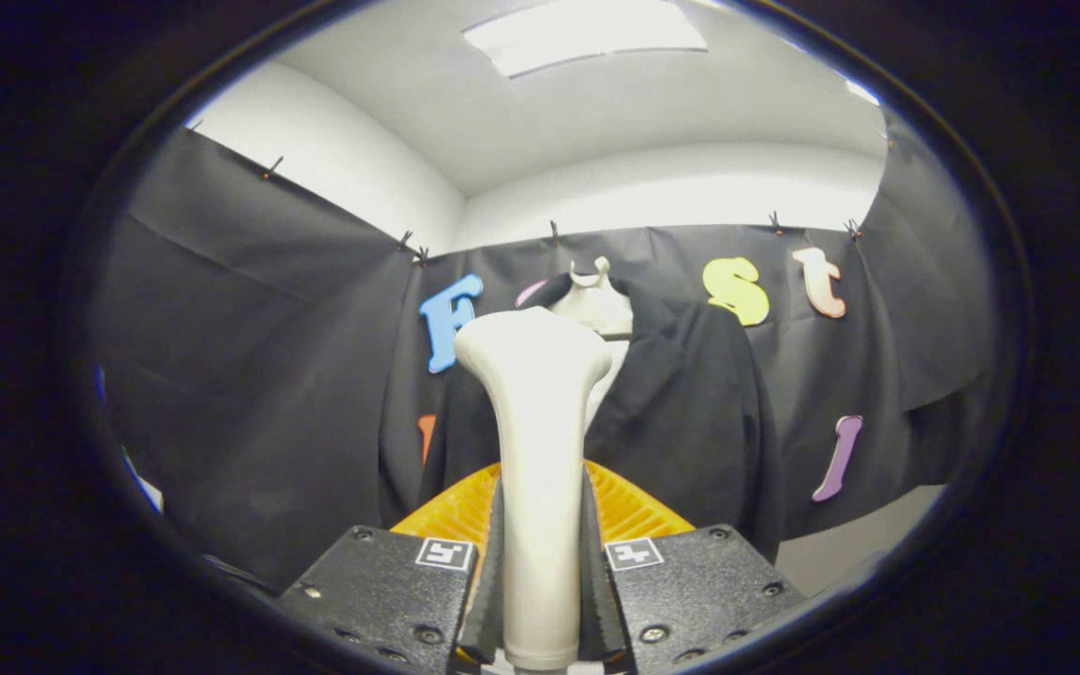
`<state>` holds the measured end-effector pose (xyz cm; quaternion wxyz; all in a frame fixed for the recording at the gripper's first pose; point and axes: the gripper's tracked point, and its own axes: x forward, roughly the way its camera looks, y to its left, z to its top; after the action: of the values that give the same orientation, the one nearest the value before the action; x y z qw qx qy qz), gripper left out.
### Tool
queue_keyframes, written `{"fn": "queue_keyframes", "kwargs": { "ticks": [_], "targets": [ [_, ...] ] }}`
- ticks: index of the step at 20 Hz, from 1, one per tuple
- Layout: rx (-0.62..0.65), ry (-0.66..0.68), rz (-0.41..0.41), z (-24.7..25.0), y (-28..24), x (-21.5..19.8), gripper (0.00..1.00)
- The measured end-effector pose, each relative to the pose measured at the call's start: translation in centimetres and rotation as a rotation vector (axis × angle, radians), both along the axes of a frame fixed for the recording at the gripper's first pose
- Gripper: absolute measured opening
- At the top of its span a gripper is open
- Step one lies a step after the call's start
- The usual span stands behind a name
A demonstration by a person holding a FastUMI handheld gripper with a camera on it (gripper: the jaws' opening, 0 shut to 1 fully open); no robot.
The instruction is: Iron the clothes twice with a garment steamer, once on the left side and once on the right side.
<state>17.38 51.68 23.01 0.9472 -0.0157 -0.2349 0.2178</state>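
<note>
Gripper view.

Gripper [540, 562]: both fingers pressed against the sides of the steamer's handle, clamped on it; one finger [495, 572] on each flank, ridged inner faces touching the handle. Two mounting blocks at the base, each carrying a small square marker [444, 553].

Steamer [537, 450]: cream-white, upright between the fingers, narrow at the grip and flaring to a broad rounded head that rises well above the fingertips. Its head overlaps the garment's front in this view; whether it touches the fabric cannot be told.

Garment [690, 412]: dark jacket, open at the front, hanging beyond the fingers on a pale dress form [601, 305], whose neck and shoulders show at the collar. A strip of the form's pale front shows just beside the steamer's head.

Booth wall [268, 375]: black cloth, clipped along its top edge, behind and beside the garment.

Above the cloth: white wall and ceiling with a lit panel [582, 33].
</note>
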Motion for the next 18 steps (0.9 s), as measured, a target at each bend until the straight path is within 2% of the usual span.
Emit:
{"fn": "queue_keyframes", "kwargs": {
  "ticks": [6,10,13,18],
  "targets": [
    [0.008,-0.097,0.046,6.5,4.8,2.5,0.38],
    [-0.057,-0.183,0.052,8.4,8.2,2.6,0.38],
    [-0.084,-0.241,0.030,9.2,9.8,2.8,0.38],
    [-0.088,-0.225,-0.037,10.9,10.9,7.3,0.38]
  ]
}}
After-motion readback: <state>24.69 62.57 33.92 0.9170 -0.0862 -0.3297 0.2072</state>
